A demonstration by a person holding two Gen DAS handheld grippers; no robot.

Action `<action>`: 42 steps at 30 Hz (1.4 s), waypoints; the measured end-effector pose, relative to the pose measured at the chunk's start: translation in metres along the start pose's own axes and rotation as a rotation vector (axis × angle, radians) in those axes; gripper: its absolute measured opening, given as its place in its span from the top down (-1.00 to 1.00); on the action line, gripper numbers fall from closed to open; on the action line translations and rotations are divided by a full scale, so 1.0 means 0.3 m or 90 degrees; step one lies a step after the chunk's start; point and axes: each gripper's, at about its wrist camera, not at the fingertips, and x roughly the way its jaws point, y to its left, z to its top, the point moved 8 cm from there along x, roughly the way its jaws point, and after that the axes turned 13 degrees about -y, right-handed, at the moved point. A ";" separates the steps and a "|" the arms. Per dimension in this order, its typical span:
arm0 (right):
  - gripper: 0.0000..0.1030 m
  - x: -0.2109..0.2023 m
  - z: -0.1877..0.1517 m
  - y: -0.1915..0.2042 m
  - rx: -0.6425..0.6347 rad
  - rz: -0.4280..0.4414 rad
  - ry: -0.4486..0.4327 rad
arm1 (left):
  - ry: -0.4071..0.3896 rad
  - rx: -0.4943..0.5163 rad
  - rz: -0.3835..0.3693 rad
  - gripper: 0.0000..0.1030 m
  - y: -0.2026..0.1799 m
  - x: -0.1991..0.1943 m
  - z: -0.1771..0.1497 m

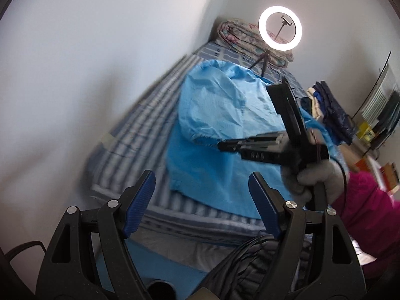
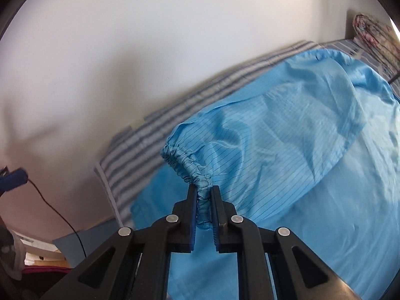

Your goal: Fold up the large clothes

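Right wrist view: the right gripper (image 2: 203,200) pinches the elastic cuff (image 2: 186,165) of a light blue garment (image 2: 312,175), lifting the sleeve clear of the body, apparently to carry it across for a fold. The garment lies spread over the striped bed (image 1: 140,125), reaching toward its near edge by the wall side. From the left wrist view, the left gripper (image 1: 200,192) hangs off that near edge, jaws spread and empty, seemingly waiting for a corner to take

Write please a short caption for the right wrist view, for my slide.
Right gripper shut on the elastic cuff of a light blue garment spread over a striped bed.
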 end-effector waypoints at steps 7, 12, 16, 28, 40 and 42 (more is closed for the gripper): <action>0.41 -0.087 -0.081 -0.072 0.049 0.008 -0.029 | 0.058 -0.072 -0.015 -0.35 0.016 0.264 0.028; 0.40 -0.207 -0.092 -0.152 0.088 -0.026 -0.079 | 0.115 -0.165 0.020 -0.35 0.123 0.452 -0.012; 0.40 -0.260 -0.084 -0.188 0.107 -0.043 -0.099 | 0.142 -0.203 0.025 -0.13 0.162 0.542 -0.048; 0.40 -0.207 -0.095 -0.230 0.130 -0.049 -0.086 | 0.084 -0.101 0.087 0.93 0.146 0.573 0.039; 0.63 0.041 0.066 -0.256 0.216 -0.035 -0.084 | -0.053 -0.002 0.066 0.94 0.076 0.360 0.265; 0.63 0.103 0.076 -0.258 0.235 -0.034 -0.072 | -0.062 0.013 0.061 0.94 0.061 0.341 0.277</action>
